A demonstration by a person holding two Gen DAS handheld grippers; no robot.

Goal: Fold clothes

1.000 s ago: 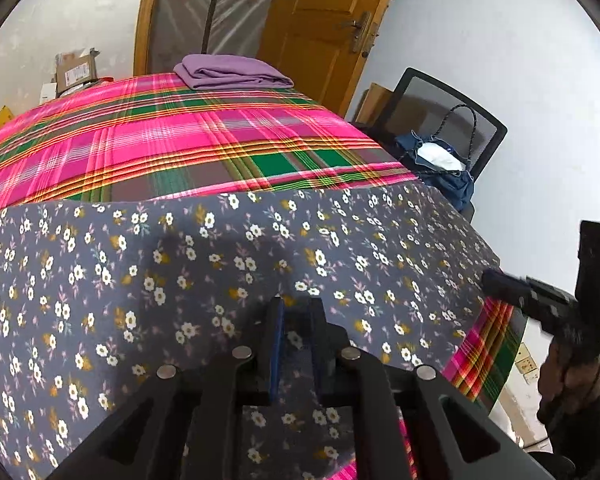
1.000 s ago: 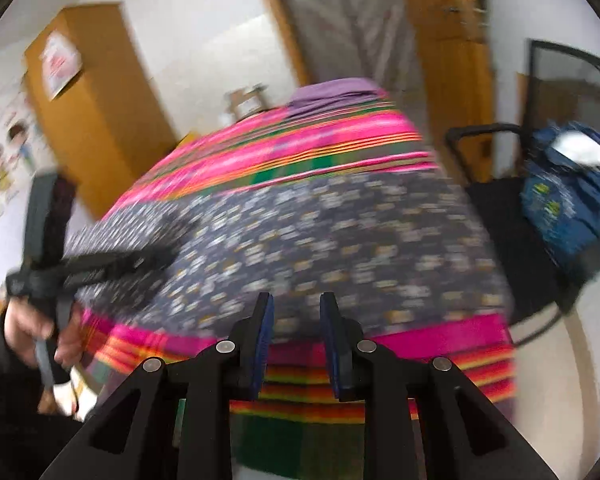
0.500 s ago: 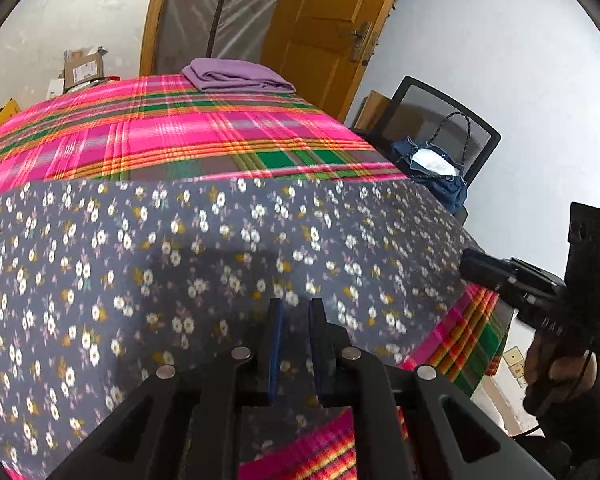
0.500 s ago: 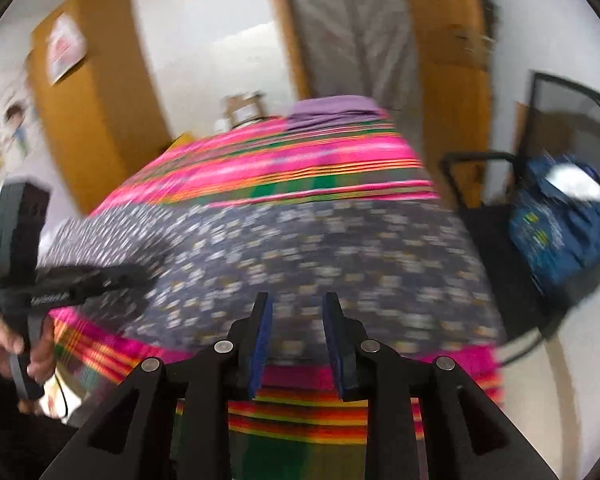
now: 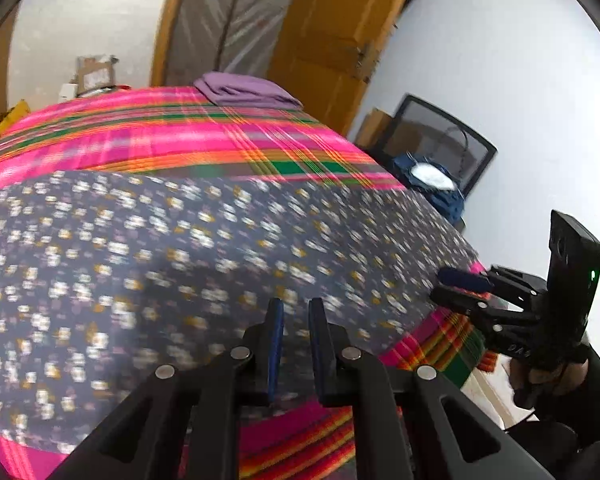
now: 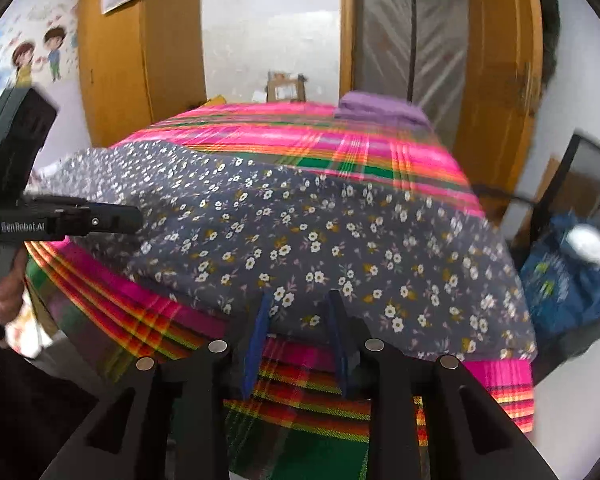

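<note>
Floral garment (image 6: 300, 232): dark grey, small white and yellow flowers, spread flat across near part of plaid bedcover (image 6: 320, 144), near hem close to bed edge.

Left gripper (image 5: 294, 312): over near hem of garment, jaws narrowly apart, nothing between pads; view blurred.

Right gripper (image 6: 298, 304): at near hem toward right corner, jaws apart and just been opening wider, fabric edge visible in gap, pads not pressing on it.

Folded purple cloth (image 6: 380, 110): at far end of bed.

Blue bag (image 6: 572, 276): on black chair (image 5: 444, 144), right of bed.
</note>
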